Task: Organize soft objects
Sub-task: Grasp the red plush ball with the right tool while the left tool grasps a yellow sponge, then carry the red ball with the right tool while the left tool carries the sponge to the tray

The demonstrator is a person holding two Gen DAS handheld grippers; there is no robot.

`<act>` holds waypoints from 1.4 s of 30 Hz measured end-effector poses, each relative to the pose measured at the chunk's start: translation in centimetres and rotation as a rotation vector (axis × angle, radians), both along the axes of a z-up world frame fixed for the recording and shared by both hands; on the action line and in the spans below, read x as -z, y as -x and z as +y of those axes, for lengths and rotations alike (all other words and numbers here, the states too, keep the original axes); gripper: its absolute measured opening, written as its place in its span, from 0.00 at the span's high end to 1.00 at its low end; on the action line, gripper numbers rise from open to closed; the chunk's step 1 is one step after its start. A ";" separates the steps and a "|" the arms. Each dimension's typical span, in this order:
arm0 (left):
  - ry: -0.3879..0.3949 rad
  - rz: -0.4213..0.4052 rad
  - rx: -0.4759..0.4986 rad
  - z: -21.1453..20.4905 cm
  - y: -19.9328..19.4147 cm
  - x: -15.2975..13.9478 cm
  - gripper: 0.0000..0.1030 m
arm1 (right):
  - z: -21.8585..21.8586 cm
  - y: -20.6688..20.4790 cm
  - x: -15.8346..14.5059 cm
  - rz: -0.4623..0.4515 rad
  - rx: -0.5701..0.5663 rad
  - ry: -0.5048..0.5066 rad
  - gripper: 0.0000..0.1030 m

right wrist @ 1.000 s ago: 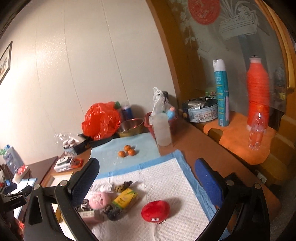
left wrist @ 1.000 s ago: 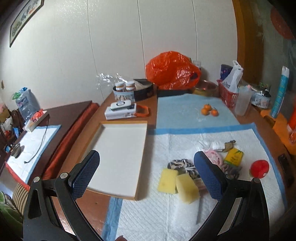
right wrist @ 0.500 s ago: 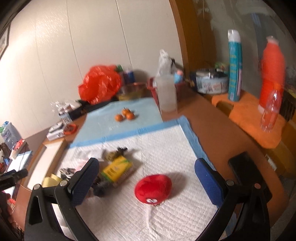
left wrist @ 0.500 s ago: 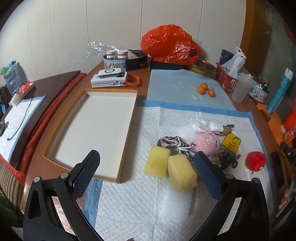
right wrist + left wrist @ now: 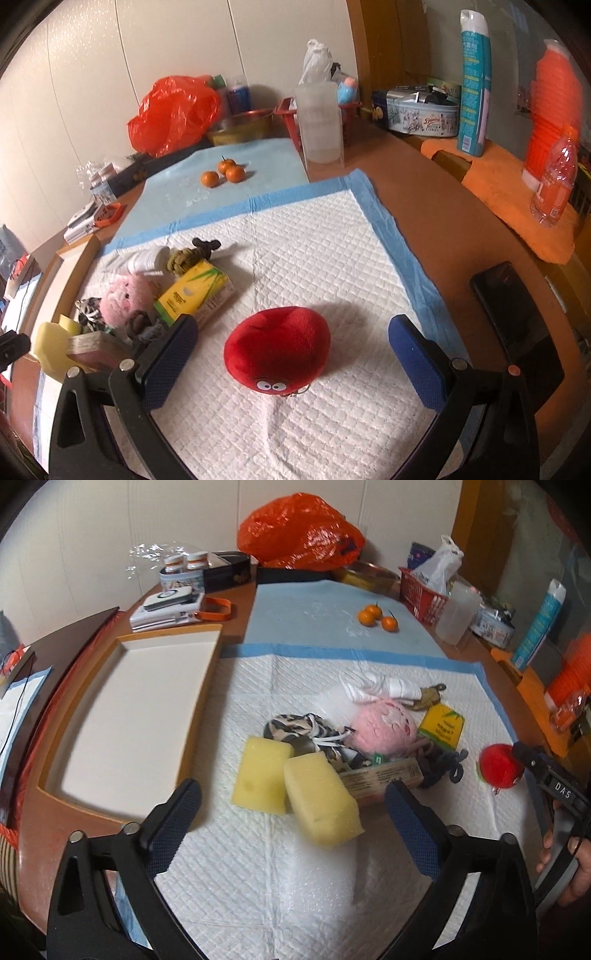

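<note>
Two yellow sponges (image 5: 261,775) (image 5: 321,801) lie on the white padded mat (image 5: 258,878). My left gripper (image 5: 293,814) hovers low over them. Its jaws are closing, the nearer sponge shows between them, and the pads do not touch it. Behind lie a zebra-print cloth (image 5: 295,726), a pink plush (image 5: 380,726), a white sock (image 5: 384,687), a yellow tissue pack (image 5: 441,725) and a dark knitted piece (image 5: 441,766). A red plush (image 5: 277,349) sits between the wide-apart fingers of my right gripper (image 5: 291,360), untouched. The white tray (image 5: 136,705) stands left of the mat.
Three small oranges (image 5: 376,616) sit on the blue cloth behind. An orange bag (image 5: 299,531), a red basket (image 5: 421,594), a clear container (image 5: 319,122), tins, a spray can (image 5: 474,81) and bottles line the back and right. A black phone (image 5: 513,317) lies at right.
Both grippers have come down and tipped toward the mat. The sponges now fill the left view and the red plush sits between the right fingers. The left jaws stand slightly narrower.
</note>
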State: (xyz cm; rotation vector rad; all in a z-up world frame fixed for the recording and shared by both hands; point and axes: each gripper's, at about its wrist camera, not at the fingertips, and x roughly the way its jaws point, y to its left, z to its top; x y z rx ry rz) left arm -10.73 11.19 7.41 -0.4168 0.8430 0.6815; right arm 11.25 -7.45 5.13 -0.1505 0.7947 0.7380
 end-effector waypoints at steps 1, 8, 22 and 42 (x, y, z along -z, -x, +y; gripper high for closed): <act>0.001 0.011 0.004 0.1 -0.5 0.3 0.10 | 0.3 -0.1 0.3 0.001 -0.004 0.006 0.00; 0.048 0.047 -0.001 0.9 -1.6 2.4 0.41 | 2.6 -0.9 2.3 0.036 -0.016 0.069 0.00; 0.027 -0.007 -0.038 1.1 0.4 1.4 0.76 | 1.4 0.4 1.0 0.046 -0.077 0.018 0.41; -0.041 -0.118 -0.092 1.4 4.3 -3.3 0.76 | -0.3 3.6 -6.2 -0.027 -0.116 -0.183 0.41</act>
